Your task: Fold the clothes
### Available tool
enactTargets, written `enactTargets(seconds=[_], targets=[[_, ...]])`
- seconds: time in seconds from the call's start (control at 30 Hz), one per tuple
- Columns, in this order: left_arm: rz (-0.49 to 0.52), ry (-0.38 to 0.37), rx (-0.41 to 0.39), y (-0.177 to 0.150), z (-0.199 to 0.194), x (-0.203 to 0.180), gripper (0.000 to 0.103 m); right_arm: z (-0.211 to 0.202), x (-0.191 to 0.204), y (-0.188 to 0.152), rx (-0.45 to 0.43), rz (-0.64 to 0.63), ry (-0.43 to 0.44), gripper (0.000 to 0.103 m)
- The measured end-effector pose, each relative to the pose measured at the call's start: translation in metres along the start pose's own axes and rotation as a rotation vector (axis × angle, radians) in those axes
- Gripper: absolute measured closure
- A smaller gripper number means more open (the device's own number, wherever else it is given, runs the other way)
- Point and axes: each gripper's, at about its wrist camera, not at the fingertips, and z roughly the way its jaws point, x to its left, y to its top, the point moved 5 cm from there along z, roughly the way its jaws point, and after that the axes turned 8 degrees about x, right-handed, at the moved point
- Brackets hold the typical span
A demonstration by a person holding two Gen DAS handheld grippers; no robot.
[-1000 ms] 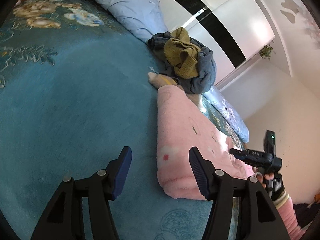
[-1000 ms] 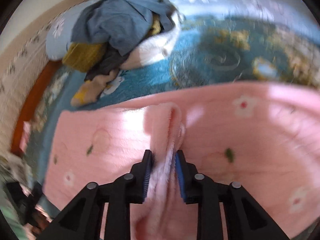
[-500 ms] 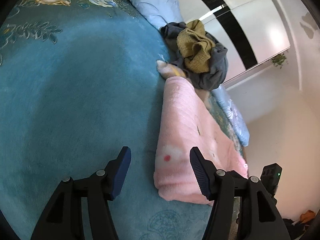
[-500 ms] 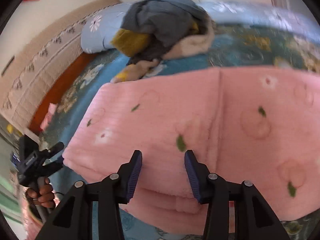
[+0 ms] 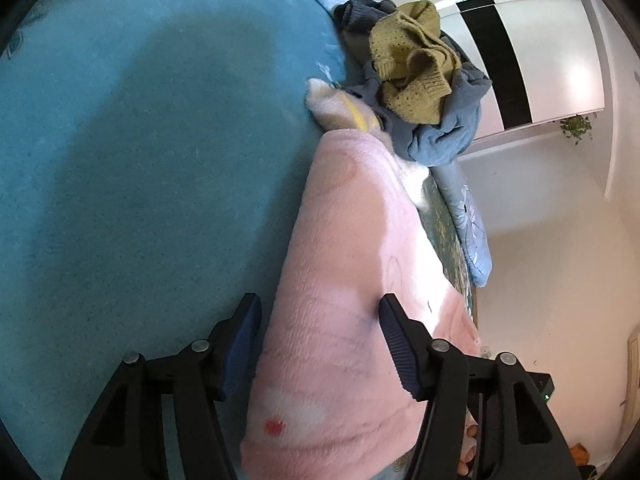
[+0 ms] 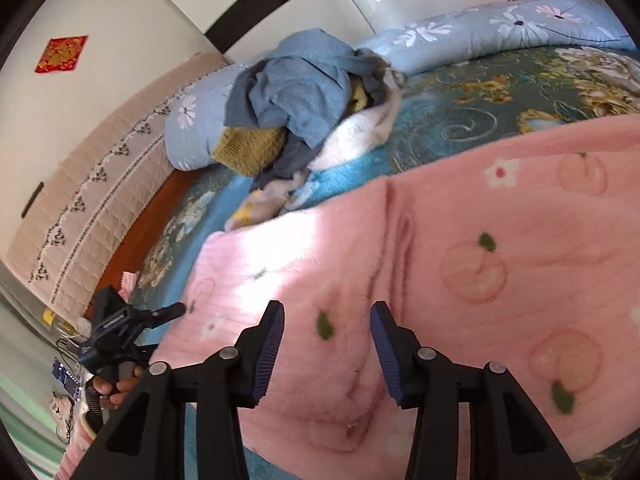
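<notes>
A pink fleece garment [image 5: 344, 280] with peach and flower prints lies folded in layers on the teal bedspread [image 5: 140, 160]. My left gripper [image 5: 320, 344] is open, its jaws standing on either side of the garment's near left edge. In the right wrist view the same pink garment [image 6: 460, 260] fills the lower half. My right gripper [image 6: 326, 354] is open just above its front fold, nothing held. The left gripper [image 6: 132, 320] also appears there, held by a hand at the garment's left end.
A heap of unfolded clothes [image 5: 416, 80], blue-grey and mustard knit, sits behind the garment near a pale blue floral pillow [image 6: 500, 36]. The same heap [image 6: 304, 104] shows in the right view. The padded headboard [image 6: 80, 208] and white wardrobe [image 5: 540, 60] bound the bed.
My right gripper let go of the pink fold it pinched and now stands open, drawn back. My left gripper moved forward so the garment's edge sits between its open jaws.
</notes>
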Motion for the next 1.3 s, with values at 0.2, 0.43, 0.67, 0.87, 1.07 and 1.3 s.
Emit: enactTargets(seconds=[0.2,0.43,0.67,0.87,1.07,1.3], targets=[[-0.015,0.007,0.028,-0.005,0.005,-0.003,0.054,0.009,0.013,-0.006,0.03,-0.068,-0.018,0.054],[0.025,0.086,0.031,-0.007,0.007,-0.01,0.052,0.023,0.011,-0.016,0.088,-0.098,-0.08,0.054],[0.018,0.115,0.012,-0.007,0.007,-0.012,0.052,0.026,0.014,-0.019,0.086,-0.151,-0.131,0.054],[0.026,0.15,-0.011,-0.008,0.009,-0.013,0.077,0.03,0.016,-0.023,0.088,-0.183,-0.165,0.054],[0.115,0.237,-0.018,-0.009,0.004,-0.028,0.085,0.029,0.019,-0.024,0.085,-0.176,-0.197,0.054],[0.134,0.199,0.004,0.003,-0.021,-0.026,0.087,0.037,0.041,-0.026,0.103,-0.209,-0.253,0.054]])
